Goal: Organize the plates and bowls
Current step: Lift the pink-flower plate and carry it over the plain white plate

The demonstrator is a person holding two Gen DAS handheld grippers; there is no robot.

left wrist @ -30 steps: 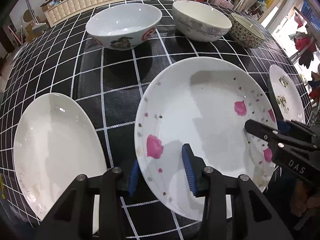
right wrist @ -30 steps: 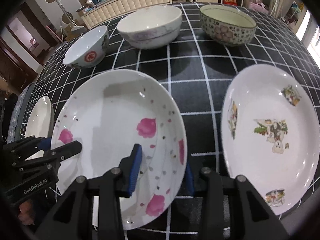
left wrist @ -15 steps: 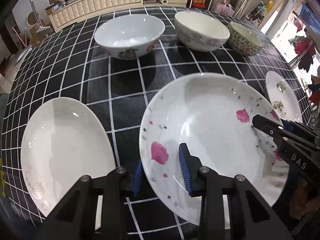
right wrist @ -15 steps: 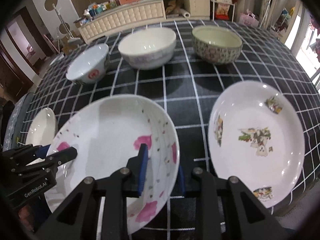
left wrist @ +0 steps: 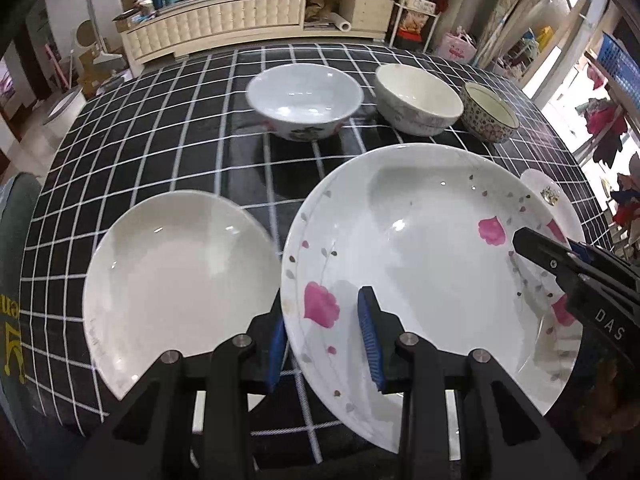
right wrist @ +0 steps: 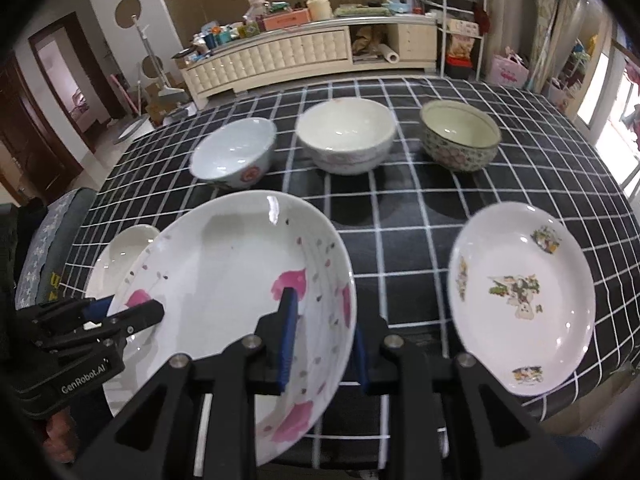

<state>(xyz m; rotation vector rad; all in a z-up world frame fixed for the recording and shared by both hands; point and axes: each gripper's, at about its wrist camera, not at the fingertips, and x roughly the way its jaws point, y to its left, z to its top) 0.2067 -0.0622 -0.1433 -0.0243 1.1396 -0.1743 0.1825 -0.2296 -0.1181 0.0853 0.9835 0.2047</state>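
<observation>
A large white plate with pink flowers (left wrist: 420, 264) (right wrist: 224, 280) hangs tilted above the black checked tablecloth (left wrist: 160, 140). My left gripper (left wrist: 322, 332) is shut on its left rim, one blue pad above and one below. My right gripper (right wrist: 323, 340) is shut on the opposite rim in the same way. Each gripper also shows in the other's view, the right gripper (left wrist: 548, 246) and the left gripper (right wrist: 128, 310). A plain white plate (left wrist: 176, 272) (right wrist: 120, 256) lies to the left. A picture-printed plate (right wrist: 520, 292) lies to the right.
Three bowls stand in a row at the back: a pale bowl with red marks (left wrist: 304, 96) (right wrist: 232, 152), a cream bowl (left wrist: 418, 98) (right wrist: 346, 136) and a flower-patterned bowl (left wrist: 488, 112) (right wrist: 460, 134). A cluttered sideboard (right wrist: 280, 60) stands beyond the table's far edge.
The pink-flowered plate has come up off the cloth with both grippers holding its rims. Both grippers rose, and their jaws narrowed onto the rim.
</observation>
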